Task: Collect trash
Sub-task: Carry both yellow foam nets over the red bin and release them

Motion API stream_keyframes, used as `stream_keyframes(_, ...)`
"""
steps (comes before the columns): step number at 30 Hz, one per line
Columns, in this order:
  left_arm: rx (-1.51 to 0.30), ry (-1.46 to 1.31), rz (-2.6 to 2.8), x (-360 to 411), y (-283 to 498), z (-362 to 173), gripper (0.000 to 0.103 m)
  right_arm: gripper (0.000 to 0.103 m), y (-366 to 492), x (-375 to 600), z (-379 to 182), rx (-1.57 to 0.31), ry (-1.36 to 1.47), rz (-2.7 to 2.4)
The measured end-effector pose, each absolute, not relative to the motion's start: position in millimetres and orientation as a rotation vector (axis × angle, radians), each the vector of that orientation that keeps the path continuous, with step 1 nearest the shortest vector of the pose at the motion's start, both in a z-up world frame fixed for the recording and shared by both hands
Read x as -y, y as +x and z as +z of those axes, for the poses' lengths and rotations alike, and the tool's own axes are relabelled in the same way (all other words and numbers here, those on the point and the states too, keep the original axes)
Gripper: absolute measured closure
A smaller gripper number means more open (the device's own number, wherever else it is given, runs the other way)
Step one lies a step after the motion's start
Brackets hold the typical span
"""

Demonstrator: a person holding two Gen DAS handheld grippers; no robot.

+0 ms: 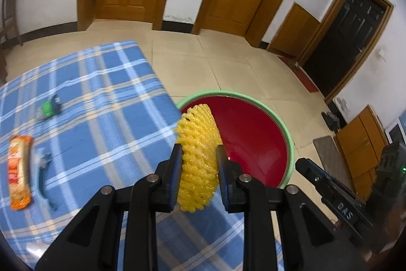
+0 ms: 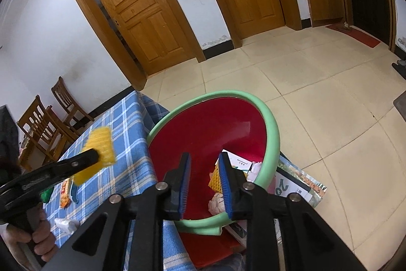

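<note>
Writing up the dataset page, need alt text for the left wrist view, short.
The left gripper is shut on a yellow foam fruit net, held over the table edge beside a red basin with a green rim. On the blue plaid tablecloth to the left lie an orange snack wrapper and a green-and-black scrap; wooden doors stand behind.

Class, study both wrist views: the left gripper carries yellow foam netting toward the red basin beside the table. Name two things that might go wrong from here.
1. The left gripper holds the yellow foam netting near the table edge, only partly over the red basin; released early, it may land on the blue checked cloth or floor.
2. The right gripper hangs open above the basin, so the grippers may collide.
</note>
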State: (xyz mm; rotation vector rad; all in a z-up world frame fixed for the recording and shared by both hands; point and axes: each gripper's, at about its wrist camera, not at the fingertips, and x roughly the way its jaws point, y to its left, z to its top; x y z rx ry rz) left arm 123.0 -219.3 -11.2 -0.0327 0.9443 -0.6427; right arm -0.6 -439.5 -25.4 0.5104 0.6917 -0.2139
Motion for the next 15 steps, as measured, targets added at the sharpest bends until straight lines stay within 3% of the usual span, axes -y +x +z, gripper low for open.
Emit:
stream_keyframes(12,-0.969,0.049,-0.695,277.9,132.3,-29.5,0.077,0.073,-1.5,456.4,-37.4,-0.703,0.554,-0.229)
stream_keyframes(15,-0.964,0.051,-0.688,282.9,133.9,-29.5,0.068,0.070,-0.8,459.4,-39.8,-0.709,0.564,-0.233)
